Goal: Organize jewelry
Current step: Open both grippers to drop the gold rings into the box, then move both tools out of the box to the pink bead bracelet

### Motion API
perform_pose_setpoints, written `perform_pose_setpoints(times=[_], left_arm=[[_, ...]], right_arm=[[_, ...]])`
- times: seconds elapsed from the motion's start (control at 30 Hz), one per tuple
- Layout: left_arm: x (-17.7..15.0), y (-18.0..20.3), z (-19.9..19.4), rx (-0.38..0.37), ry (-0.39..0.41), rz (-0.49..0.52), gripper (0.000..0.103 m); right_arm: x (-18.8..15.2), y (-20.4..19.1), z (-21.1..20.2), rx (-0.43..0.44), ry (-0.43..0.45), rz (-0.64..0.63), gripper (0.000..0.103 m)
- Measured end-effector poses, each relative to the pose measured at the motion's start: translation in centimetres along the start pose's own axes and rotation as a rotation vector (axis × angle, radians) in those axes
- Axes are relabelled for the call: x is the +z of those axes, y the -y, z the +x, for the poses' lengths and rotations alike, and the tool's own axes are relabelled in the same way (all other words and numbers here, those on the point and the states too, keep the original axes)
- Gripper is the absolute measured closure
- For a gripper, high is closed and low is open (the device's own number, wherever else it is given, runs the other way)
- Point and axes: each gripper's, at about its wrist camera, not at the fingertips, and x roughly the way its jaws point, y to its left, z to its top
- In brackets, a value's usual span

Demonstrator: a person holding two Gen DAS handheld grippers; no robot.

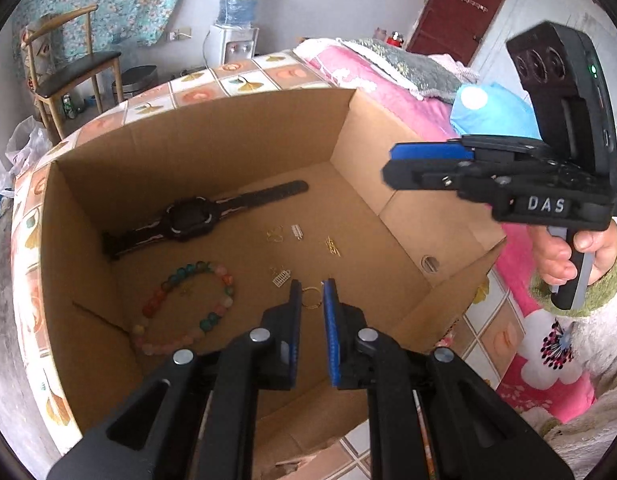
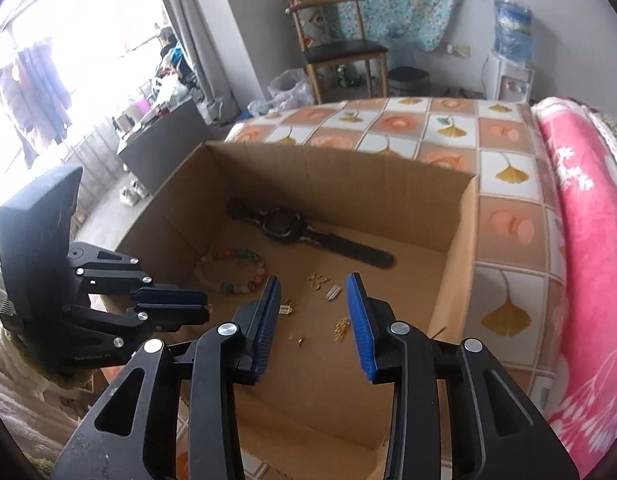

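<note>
In the left wrist view, a cardboard box (image 1: 212, 148) stands on the tile-patterned counter (image 1: 244, 76). At the left of its floor lies a black watch (image 1: 188, 222), laid flat with its strap stretched out. Nearer the camera is a bead bracelet (image 1: 188, 308). To their right small pieces are scattered apart: a gold butterfly (image 1: 274, 235), a silver charm (image 1: 297, 232), a white charm (image 1: 281, 279) and a gold cluster (image 1: 332, 246).

The left claw (image 1: 311, 285) points down into the box, just right of the bracelet. Its jaws are almost together and look clamped on a thin gold ring (image 1: 311, 298) at their tips.

Further right, the right claw (image 1: 390, 162) hangs above the box's right wall, gripped by a hand (image 1: 564, 256). In its own view its jaws stand apart with nothing between them. The butterfly and silver charm lie on the box floor below the gap, and the gold cluster is just inside the right finger.
</note>
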Motion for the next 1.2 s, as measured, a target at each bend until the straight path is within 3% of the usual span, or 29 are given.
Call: perform_pose_setpoints(times=[0.4,0.73,0.9,1.0,1.1,1.2], left_arm=[[-1.5,0.1,-6.0,0.032,0.162,-0.037,0.074],[-6.2,0.8,-12.1,0.102,0.359,-0.056,0.055],[-8.8,3.0,-12.6,0.082,0.354,0.023,0.045],[-9.9,4.4,-11.8,0.034,0.325,0.069,0.039],[-10.6,5.9,-9.9,-0.029,0.276,0.084,0.038],[-10.6,7.2,-7.4,-0.038,0.236,0.093,0.038]], right_arm=[[-0.6,0.4,-5.9,-0.061,0.136,0.054,0.057],[-5.6,0.7,-10.8,-0.094,0.239,0.171,0.054],[-9.2,1.2,-10.6,-0.101,0.201,0.248,0.054],[-11.5,1.7,-9.5,-0.101,0.144,0.302,0.054],[-12.9,2.0,-8.5,-0.113,0.097,0.339,0.054],[-14.0,2.3,-7.1,-0.131,0.052,0.375,0.056]])
